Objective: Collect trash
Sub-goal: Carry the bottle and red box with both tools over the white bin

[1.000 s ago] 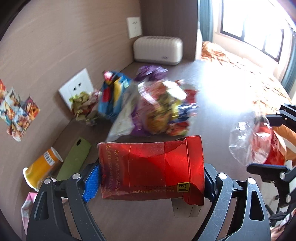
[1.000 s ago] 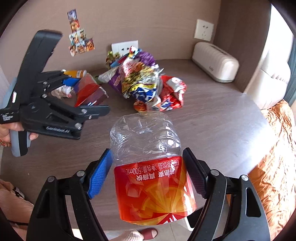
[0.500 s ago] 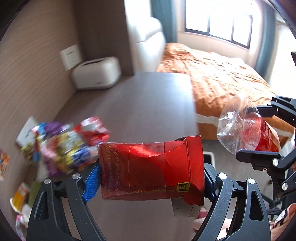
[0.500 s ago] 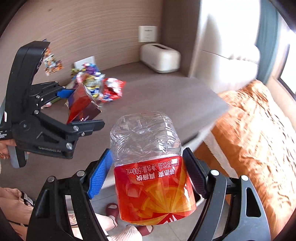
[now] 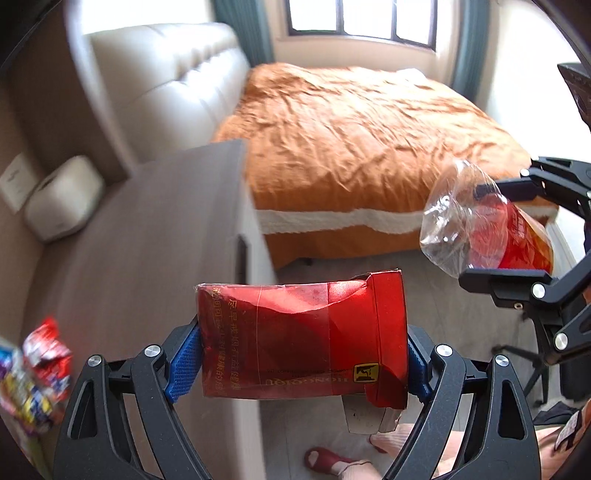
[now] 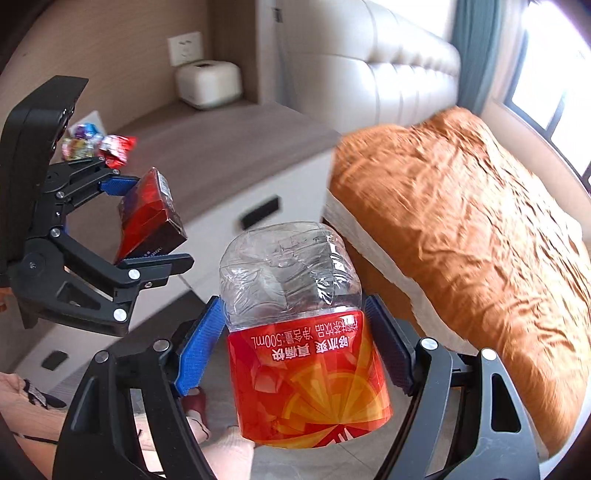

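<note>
Orange-covered bed (image 5: 354,147) filling the far side of the room, cream padded headboard (image 5: 162,77) at its head, window (image 5: 360,18) beyond the foot. Long brown desk top (image 5: 140,236) running beside the bed, white drawer fronts (image 6: 255,214) below it. Cream rounded box (image 5: 62,199) at the desk's far end under a wall socket (image 6: 184,48). Heap of bright snack wrappers (image 5: 37,373) lying on the desk, well apart from both tools, blurred. Left gripper (image 5: 303,350) clamped on a red cigarette pack (image 5: 303,339), blue pads pressing its two short ends, pack held sideways off the desk edge, over pale floor; from the right wrist view the same left gripper (image 6: 144,221) seen side-on, red cigarette pack (image 6: 147,214) tilted between the fingers, wrappers (image 6: 96,146) behind it. Right gripper (image 6: 295,350) closed around a crushed clear plastic bottle (image 6: 295,332) with a red-orange label, base pointing forward, held in the air near the bed's corner; in the left wrist view the right gripper (image 5: 491,229) and bottle (image 5: 480,229) just to the right, apart from the pack. Red slipper (image 5: 325,459) on a foot at the bottom edge.
</note>
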The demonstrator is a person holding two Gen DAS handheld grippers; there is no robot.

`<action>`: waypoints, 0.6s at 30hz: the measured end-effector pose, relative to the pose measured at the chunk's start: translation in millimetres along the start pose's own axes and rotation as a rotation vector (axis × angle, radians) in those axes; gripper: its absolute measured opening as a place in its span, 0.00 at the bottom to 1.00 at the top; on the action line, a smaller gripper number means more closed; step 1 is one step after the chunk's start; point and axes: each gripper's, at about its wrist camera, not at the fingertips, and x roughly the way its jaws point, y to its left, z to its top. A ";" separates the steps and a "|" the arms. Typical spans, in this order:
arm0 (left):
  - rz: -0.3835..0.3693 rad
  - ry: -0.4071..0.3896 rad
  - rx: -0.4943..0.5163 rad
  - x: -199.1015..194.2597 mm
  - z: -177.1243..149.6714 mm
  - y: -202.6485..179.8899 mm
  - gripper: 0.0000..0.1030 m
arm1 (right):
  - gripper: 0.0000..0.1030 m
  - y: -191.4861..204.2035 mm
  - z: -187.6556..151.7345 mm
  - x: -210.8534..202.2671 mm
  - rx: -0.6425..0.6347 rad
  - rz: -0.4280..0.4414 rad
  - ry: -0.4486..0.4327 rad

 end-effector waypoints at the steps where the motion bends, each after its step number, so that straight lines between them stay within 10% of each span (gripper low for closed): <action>1: -0.011 0.008 0.016 9.7 2.9 -6.3 0.82 | 0.76 -7.0 -3.5 4.7 0.003 0.000 0.005; 18: -0.230 0.262 0.174 302.2 -54.2 -76.8 0.83 | 0.76 -98.4 -114.3 255.7 -0.084 0.098 0.239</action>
